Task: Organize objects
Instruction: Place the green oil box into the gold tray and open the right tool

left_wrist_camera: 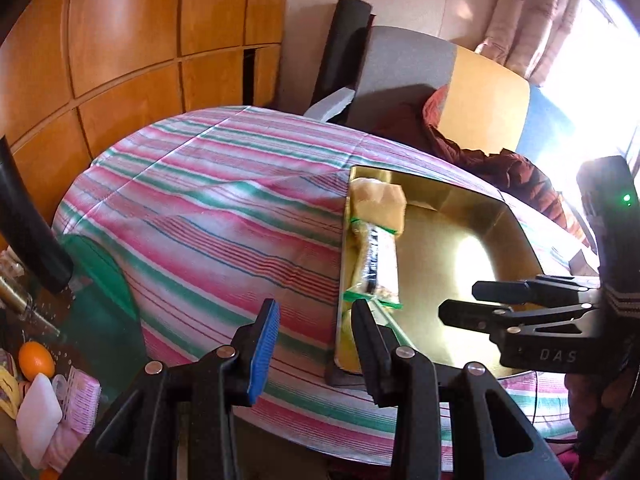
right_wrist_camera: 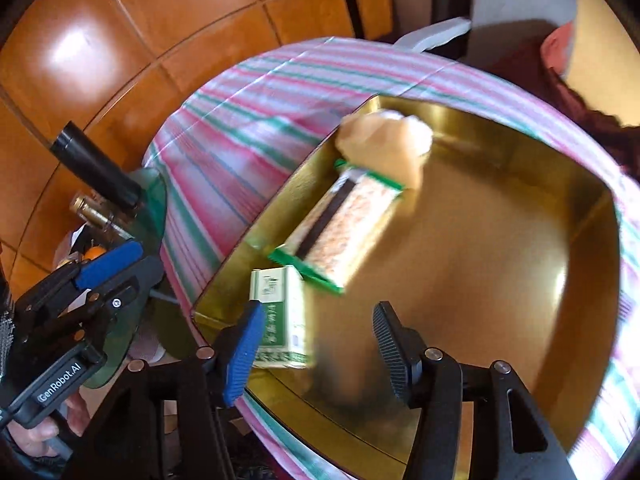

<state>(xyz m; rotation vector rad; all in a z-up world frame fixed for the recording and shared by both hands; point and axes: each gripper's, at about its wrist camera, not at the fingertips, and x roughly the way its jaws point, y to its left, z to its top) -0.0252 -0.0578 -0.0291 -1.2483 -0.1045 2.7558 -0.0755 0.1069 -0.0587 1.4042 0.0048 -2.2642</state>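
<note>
Right tongs (right_wrist_camera: 316, 340) stand open, green-and-white box (right_wrist_camera: 280, 316) released into gold tray (right_wrist_camera: 500, 280) beside the snack packet (right_wrist_camera: 344, 228); left tongs (left_wrist_camera: 316, 344) empty, narrowly parted.

Home: striped bedspread (left_wrist_camera: 224, 200), curtains (left_wrist_camera: 532, 12), wooden wardrobe (left_wrist_camera: 120, 32).

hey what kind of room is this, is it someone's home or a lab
Most likely a lived-in home room: a striped cloth covers the table, wooden panelled cabinets line the wall, and curtains hang by a sunny window.

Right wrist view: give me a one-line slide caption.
Right gripper open over the gold tray, a green-and-white box between its fingers, beside a cracker pack.
</note>
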